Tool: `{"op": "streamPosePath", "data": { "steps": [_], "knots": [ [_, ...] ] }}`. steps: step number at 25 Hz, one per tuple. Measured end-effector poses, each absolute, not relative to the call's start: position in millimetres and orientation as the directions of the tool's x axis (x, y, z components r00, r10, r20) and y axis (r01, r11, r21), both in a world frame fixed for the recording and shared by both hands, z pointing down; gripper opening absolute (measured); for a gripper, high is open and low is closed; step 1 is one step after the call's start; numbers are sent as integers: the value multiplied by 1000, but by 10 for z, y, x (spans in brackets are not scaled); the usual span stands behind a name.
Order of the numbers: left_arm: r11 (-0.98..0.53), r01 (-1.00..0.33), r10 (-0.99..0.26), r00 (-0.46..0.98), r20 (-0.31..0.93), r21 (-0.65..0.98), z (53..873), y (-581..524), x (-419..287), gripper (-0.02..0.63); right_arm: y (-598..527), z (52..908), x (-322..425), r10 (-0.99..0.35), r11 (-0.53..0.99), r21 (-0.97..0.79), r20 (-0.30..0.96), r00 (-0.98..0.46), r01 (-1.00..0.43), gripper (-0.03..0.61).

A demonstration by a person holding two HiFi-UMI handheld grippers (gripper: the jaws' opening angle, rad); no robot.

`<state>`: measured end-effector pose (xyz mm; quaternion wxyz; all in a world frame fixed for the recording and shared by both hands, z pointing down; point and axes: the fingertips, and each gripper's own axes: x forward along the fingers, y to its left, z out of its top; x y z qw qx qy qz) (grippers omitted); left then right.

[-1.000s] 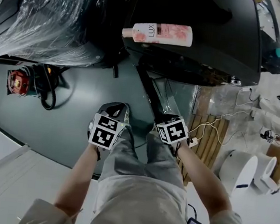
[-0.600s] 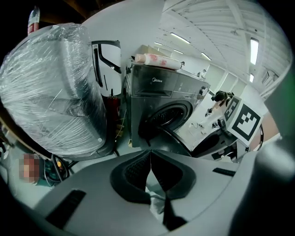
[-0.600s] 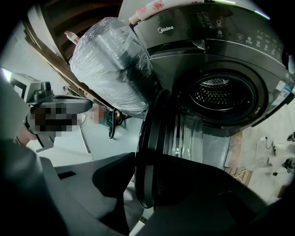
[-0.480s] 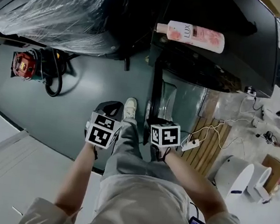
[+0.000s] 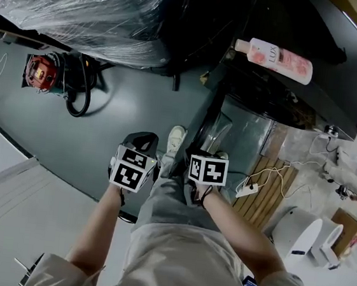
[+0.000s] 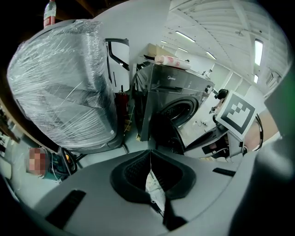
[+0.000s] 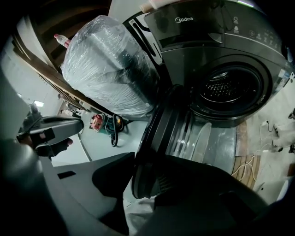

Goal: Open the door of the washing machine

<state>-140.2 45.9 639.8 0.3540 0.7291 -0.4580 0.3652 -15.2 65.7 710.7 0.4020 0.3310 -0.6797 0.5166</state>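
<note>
Washing machine door (image 7: 184,133): open, swung well out from the front of the washing machine (image 7: 221,41). Round door, standing upright. The right gripper view catches it nearly edge-on. Its dark ring is toward the left and its glass bowl bulges to the right. It sits left of the uncovered drum opening (image 7: 230,90).

In the head view the door (image 5: 217,129) runs in a line from the machine's front (image 5: 288,23) out toward the person. Its free edge is at the right gripper (image 5: 208,170).

Right gripper (image 7: 145,170): 2 jaws closed on the door's lower rim, 1 on each face, with the rim between them.

Left gripper (image 6: 150,161): jaws pressed together, pads meeting in a seam, nothing held. In the head view it hangs just left of the right gripper (image 5: 131,166), apart from the door and over the person's pale trousers.

On the machine's top, a pink LUX bottle (image 5: 279,59) lies on its side.

Left of the machine stands a bulky appliance wrapped in clear plastic film (image 5: 98,8), close beside it.

On the grey-green floor near the wrapped appliance there is a red device with a black hose (image 5: 38,72).

Right of the door, a white power strip (image 5: 245,190) rests on wooden slats (image 5: 266,175).
</note>
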Motion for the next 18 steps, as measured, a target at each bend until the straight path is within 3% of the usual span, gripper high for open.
{"op": "streamPosePath", "data": {
  "steps": [18],
  "knots": [
    [-288,-948,-440,257,860,136,6286,318,-2184,21,227,7162,-1327,-82,90,-507,854,-513,-857,150]
  ]
}}
